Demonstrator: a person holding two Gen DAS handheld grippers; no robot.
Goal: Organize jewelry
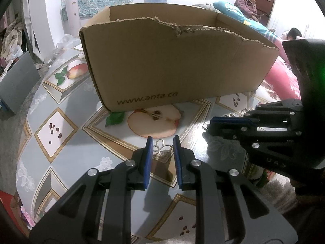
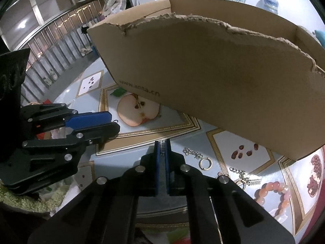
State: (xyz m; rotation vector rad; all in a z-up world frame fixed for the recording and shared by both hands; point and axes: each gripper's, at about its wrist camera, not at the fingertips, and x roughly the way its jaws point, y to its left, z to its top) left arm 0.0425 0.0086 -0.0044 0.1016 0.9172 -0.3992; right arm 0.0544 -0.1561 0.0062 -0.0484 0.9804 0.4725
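In the left wrist view my left gripper hovers low over the table, its blue pads touching both sides of a silver flower-shaped ornament. My right gripper has its pads pressed together on a small silver toothed piece. It also shows at the right of the left wrist view as the right gripper. The left gripper appears at the left of the right wrist view. A torn cardboard box stands just behind both. More jewelry lies to the right: a silver chain link piece, a gold ring and an orange bead bracelet.
The table has a fruit-pattern cloth and a curved edge on the left. Another chain and a silver comb-like clip lie near the bracelet. A person sits in the background beyond a blue pillow.
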